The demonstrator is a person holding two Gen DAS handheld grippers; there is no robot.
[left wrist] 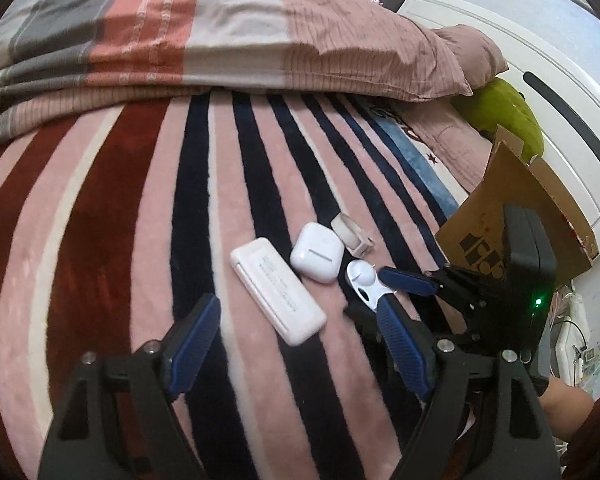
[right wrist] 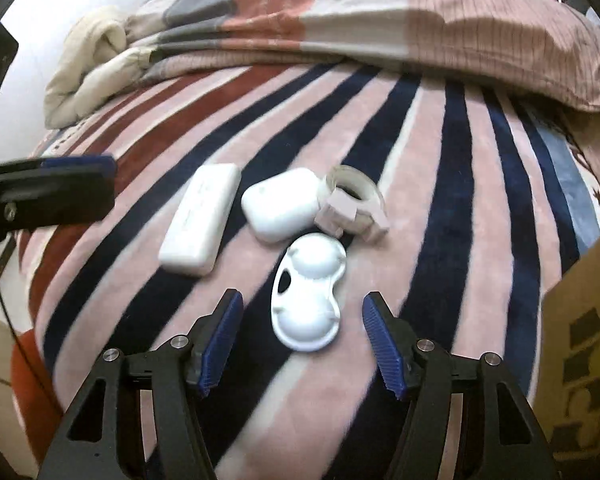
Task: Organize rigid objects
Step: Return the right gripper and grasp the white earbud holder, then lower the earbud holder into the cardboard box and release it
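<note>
- On the striped fleece blanket (right wrist: 432,184), four white things lie clustered: flat rectangular case (right wrist: 199,220), rounded earbud case (right wrist: 278,204), tape dispenser (right wrist: 354,206), double-domed plastic tray (right wrist: 306,296).
- Right gripper (right wrist: 300,344) straddles the tray, jaws parted, gripping nothing (probably lining up).
- Left gripper (left wrist: 300,348) hangs wide open, empty, near the flat case.
- Cardboard box (left wrist: 512,208) waits alongside, presumably the destination.

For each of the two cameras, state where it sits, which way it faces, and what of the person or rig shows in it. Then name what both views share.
Left wrist: sits on the left gripper, angled down at the striped blanket; shows its own open fingers, the right gripper and a forearm.
Right wrist: sits on the right gripper, angled down over the white double-dome case; the left gripper's finger enters at the left edge.
Shared: power bank, earbud case, tape dispenser, cardboard box.
</note>
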